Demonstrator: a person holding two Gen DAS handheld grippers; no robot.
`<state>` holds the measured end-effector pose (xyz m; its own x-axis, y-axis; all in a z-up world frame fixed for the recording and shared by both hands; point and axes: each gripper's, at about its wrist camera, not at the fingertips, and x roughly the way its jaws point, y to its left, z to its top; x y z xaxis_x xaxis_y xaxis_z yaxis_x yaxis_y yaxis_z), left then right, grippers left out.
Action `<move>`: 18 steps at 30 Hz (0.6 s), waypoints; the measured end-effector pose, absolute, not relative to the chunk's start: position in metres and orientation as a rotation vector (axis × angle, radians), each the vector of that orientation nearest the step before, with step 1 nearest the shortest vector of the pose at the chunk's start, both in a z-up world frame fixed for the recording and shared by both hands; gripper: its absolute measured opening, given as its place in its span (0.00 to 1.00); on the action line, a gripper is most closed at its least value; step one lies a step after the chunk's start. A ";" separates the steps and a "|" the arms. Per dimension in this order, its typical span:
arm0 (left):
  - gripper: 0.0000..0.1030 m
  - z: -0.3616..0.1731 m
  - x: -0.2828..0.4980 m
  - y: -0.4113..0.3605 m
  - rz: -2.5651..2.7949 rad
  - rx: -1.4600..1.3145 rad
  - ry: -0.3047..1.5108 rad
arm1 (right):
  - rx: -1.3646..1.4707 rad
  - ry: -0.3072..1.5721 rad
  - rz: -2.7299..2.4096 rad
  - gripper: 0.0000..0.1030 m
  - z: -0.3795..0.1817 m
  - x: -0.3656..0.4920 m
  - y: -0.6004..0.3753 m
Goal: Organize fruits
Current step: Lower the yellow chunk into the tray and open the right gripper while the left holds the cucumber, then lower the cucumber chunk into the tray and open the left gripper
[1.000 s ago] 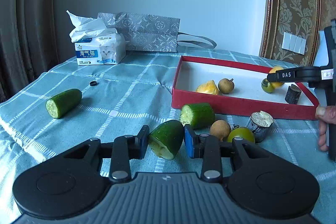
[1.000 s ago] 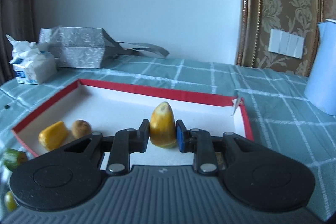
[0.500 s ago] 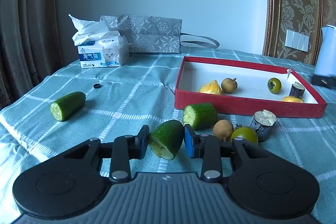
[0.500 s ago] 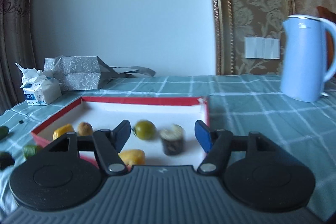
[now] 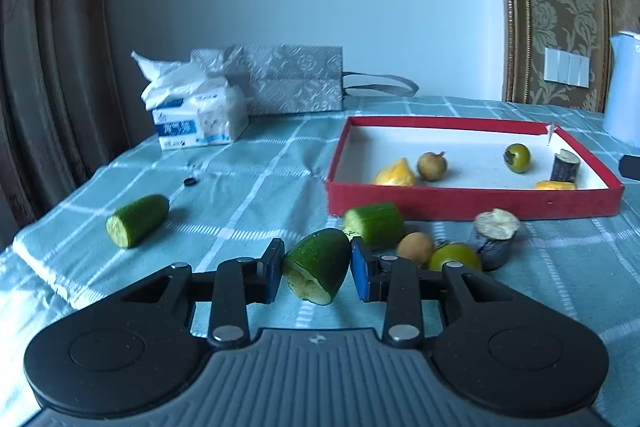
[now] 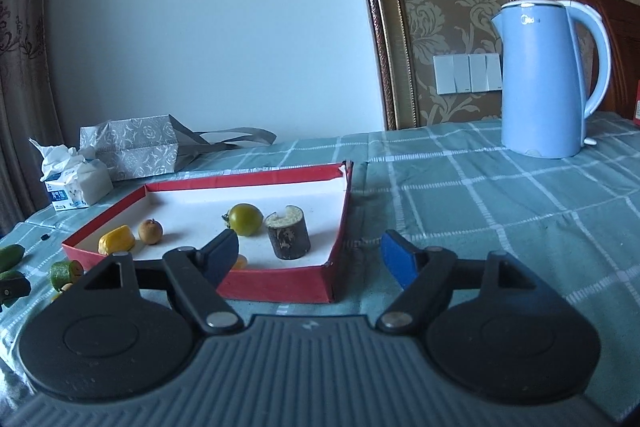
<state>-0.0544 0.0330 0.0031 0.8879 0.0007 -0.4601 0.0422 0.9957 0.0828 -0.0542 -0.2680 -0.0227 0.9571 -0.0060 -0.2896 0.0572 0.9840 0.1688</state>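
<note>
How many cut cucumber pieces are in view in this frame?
3. One lies alone on the cloth at left, one sits just before the red box, and one sits between the left hand-held gripper's pads. None seem hidden.

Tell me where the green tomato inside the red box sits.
Right wrist view: the green tomato sits mid-box, just left of the dark stump piece.

Three cucumber pieces [image 5: 137, 220], [image 5: 375, 223], [image 5: 318, 264]. Two green tomatoes [image 5: 517, 157], [image 5: 455, 257]. Two small brown round fruits [image 5: 432, 165], [image 5: 415, 247]. Two yellow pieces [image 5: 395, 174], [image 5: 556, 184]. Two dark-skinned cut stubs [image 5: 565, 165], [image 5: 494, 231]. One red tray [image 5: 472, 202], one tissue pack [image 5: 198, 115], one grey bag [image 5: 286, 79], one blue kettle [image 6: 546, 79], one small black ring [image 5: 189, 181].
</note>
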 end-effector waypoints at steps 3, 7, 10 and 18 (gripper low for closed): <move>0.33 0.010 -0.056 0.021 -0.030 0.111 0.472 | 0.198 0.298 -0.030 0.75 -0.023 -0.053 -0.271; 0.33 0.023 -0.055 0.006 -0.046 0.128 0.449 | 0.210 0.301 -0.030 0.78 -0.024 -0.052 -0.273; 0.33 0.032 -0.052 -0.005 -0.060 0.142 0.431 | 0.206 0.302 -0.029 0.78 -0.024 -0.052 -0.272; 0.33 0.045 -0.037 -0.033 -0.090 0.167 0.406 | 0.224 0.320 -0.023 0.78 -0.026 -0.049 -0.275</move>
<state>-0.0367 -0.0334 0.0445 0.9150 -0.0535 -0.3999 0.1204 0.9822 0.1440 -0.0490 -0.2747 -0.0256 0.9492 0.0132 -0.3144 0.0575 0.9750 0.2145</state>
